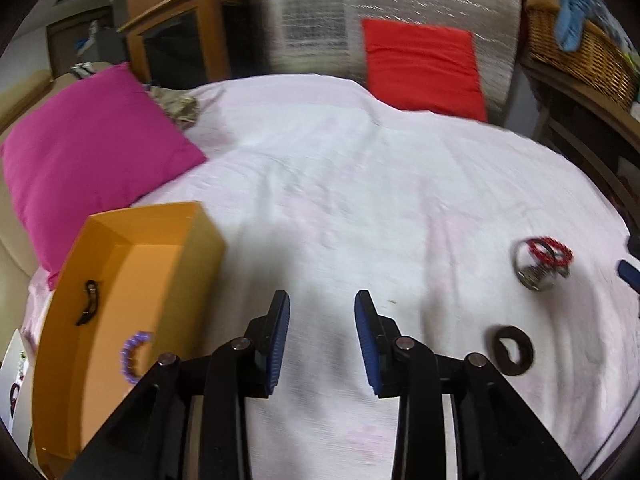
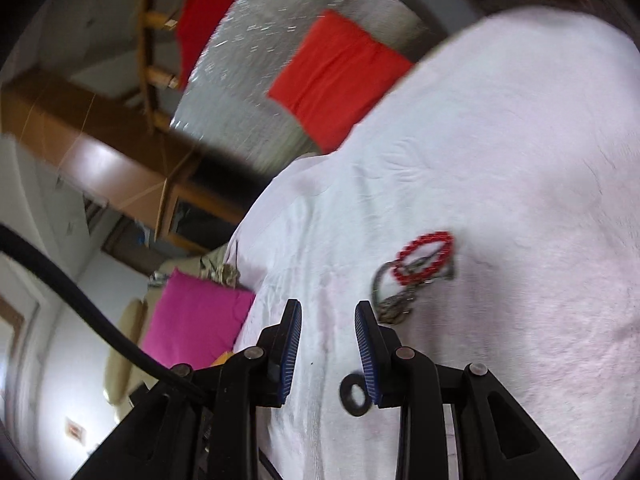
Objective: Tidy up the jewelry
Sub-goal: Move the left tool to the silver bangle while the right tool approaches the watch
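An orange box stands open at the left on the pale pink bedsheet. Inside it lie a black hair clip and a purple beaded bracelet. My left gripper is open and empty, just right of the box. A red beaded bracelet lies over a metal bangle at the right, and a black ring-shaped piece lies nearer. My right gripper is open and empty; the red bracelet, the bangle and the black ring lie close ahead of it.
A magenta pillow lies behind the box. A red pillow leans on a silver foil panel at the back. A wicker basket stands on a shelf at the right. A wooden cabinet is at the back left.
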`<state>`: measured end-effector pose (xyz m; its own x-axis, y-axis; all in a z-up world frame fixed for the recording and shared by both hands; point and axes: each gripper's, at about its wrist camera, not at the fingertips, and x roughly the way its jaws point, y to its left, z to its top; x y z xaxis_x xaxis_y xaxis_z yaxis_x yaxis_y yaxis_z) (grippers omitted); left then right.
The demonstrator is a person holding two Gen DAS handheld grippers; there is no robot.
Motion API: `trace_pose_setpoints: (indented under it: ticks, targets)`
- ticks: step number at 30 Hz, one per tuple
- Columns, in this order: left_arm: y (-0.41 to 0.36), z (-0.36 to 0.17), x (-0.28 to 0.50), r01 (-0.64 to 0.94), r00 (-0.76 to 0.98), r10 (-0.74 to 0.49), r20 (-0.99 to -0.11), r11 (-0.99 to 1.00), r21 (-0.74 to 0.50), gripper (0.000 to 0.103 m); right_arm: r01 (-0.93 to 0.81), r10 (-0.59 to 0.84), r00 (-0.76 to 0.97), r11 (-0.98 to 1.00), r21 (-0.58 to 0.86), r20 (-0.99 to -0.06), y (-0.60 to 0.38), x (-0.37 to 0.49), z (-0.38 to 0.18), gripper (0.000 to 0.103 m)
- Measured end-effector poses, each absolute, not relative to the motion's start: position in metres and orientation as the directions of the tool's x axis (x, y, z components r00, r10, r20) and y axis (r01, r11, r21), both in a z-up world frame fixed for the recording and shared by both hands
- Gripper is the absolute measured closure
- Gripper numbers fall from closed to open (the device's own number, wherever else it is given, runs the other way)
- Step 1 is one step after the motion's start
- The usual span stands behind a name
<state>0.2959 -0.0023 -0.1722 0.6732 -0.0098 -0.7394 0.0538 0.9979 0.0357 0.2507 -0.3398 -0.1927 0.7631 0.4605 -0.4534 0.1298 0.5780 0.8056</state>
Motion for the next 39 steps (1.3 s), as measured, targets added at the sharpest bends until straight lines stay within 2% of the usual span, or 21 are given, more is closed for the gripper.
trace_pose_setpoints:
  ticks: [6,12,19,30,39]
  targets:
    - [-0.031,-0.182,0.302,0.107,0.643,-0.046,-0.764,0.994,0.030,0.068,0.230,0.448,0.730,0.551,0.803,-0.516,-0.360,0.263,-0.217,0.072]
    - [-0.051,-0.191,0.309,0.121,0.621,-0.053,-0.782,0.992,0.029,0.068,0.255,0.477,0.683,0.554,0.792,-0.554,-0.362,0.277,-0.235,0.072]
    - [-0.061,-0.198,0.314,0.134,0.605,-0.049,-0.795,0.990,0.041,0.068,0.307,0.382,0.679,0.628,0.715,-0.627,-0.368,0.291,-0.242,0.072]
    - [-0.053,-0.198,0.315,0.124,0.605,-0.039,-0.796,0.991,0.045,0.067,0.306,0.223,0.609,0.820,0.484,-0.762,-0.338,0.313,-0.241,0.076]
    - [-0.045,-0.196,0.315,0.118,0.605,-0.038,-0.795,0.992,0.043,0.067,0.294,0.027,0.603,0.921,0.254,-0.797,-0.309,0.329,-0.236,0.076]
